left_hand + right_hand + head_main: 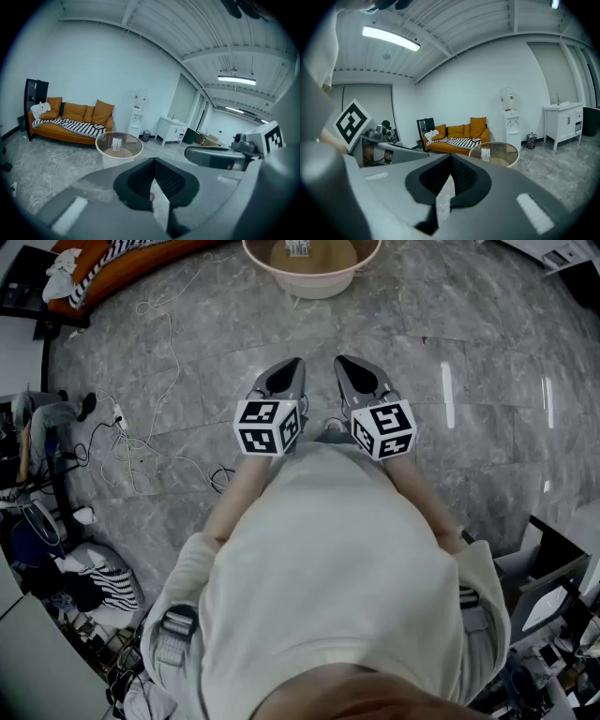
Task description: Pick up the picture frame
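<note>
The picture frame (pixel 298 247) is a small upright card-like stand on a round glass-topped table (pixel 314 283) at the top of the head view. It also shows in the left gripper view (pixel 116 144) and the right gripper view (pixel 485 153). My left gripper (pixel 289 367) and right gripper (pixel 347 364) are held side by side in front of the person's body, well short of the table. Both point toward it over the floor. Each has its jaws shut with nothing between them, as the left gripper view (pixel 153 161) and right gripper view (pixel 451 157) show.
An orange sofa (pixel 70 123) with a striped blanket stands against the far wall. White cables (pixel 141 442) trail over the marble floor at the left, near piled clutter (pixel 66 568). A water dispenser (pixel 138 112) and white cabinet (pixel 172 130) stand beyond the table. Boxes (pixel 553 587) sit at the right.
</note>
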{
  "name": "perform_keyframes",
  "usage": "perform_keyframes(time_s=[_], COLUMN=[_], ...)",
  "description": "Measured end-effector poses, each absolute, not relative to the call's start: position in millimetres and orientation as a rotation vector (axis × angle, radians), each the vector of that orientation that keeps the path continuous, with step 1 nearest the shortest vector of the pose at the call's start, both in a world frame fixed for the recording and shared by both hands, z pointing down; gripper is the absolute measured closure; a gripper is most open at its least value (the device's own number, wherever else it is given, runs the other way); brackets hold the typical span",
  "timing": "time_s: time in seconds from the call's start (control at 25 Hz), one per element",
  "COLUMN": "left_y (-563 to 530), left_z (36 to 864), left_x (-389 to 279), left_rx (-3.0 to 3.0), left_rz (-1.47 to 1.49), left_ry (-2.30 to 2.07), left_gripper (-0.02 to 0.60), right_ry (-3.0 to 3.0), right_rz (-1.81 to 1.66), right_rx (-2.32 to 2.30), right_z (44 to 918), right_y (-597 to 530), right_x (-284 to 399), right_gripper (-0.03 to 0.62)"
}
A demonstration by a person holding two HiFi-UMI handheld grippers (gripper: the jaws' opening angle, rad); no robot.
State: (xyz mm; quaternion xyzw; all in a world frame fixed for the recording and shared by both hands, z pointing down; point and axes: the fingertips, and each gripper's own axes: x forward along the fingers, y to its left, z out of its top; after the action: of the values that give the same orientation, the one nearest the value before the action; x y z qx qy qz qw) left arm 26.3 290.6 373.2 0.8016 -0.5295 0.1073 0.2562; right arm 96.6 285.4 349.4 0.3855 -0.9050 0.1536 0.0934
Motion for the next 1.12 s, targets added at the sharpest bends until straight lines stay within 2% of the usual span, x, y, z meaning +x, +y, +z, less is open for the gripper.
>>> perform_keyframes(time_s=[1.12], left_y=[293], left_z=[390], left_x=[19], left_rx=[2.095], left_rz=[0.258], left_ry=[-1.485], left_gripper=[0.581], right_ry=[-2.711], right_rz=[0.455], right_rx=[0.972], right_z=[364], right_y=[282], right_x=[87], right_gripper=[0.594])
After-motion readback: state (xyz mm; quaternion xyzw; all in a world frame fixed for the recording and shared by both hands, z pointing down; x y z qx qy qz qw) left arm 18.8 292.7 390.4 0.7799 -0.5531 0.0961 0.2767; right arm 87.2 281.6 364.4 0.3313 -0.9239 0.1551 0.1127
